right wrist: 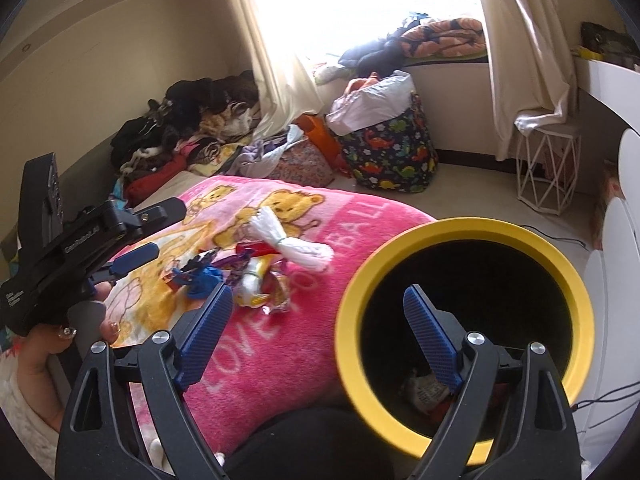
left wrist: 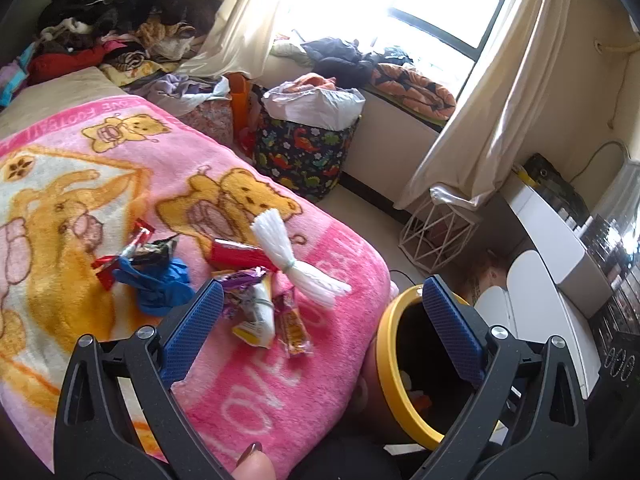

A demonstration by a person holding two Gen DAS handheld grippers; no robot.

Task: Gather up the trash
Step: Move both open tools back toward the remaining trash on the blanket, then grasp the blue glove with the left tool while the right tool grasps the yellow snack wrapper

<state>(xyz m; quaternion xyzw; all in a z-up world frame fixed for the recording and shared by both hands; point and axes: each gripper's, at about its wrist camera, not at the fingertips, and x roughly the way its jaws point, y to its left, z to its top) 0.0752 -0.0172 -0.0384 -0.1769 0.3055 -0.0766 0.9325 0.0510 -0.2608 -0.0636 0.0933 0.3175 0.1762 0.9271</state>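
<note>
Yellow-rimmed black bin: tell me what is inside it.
Inside the yellow-rimmed black bin, a crumpled printed white wrapper and something orange-red lie at the bottom. The open right gripper hides part of the floor, and the dark walls hide anything else.

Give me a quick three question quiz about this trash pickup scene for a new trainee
1. True or false: both hand-held grippers, the left and the right, are empty.
2. What lies nearest the white yarn bundle on the pink blanket? A) blue glove B) red wrapper C) dinosaur basket
3. Fill in: the bin has a ____ rim.

Key: 1 true; 2 B, they touch; 3 yellow. Some trash already lies at the bin's bottom.
</note>
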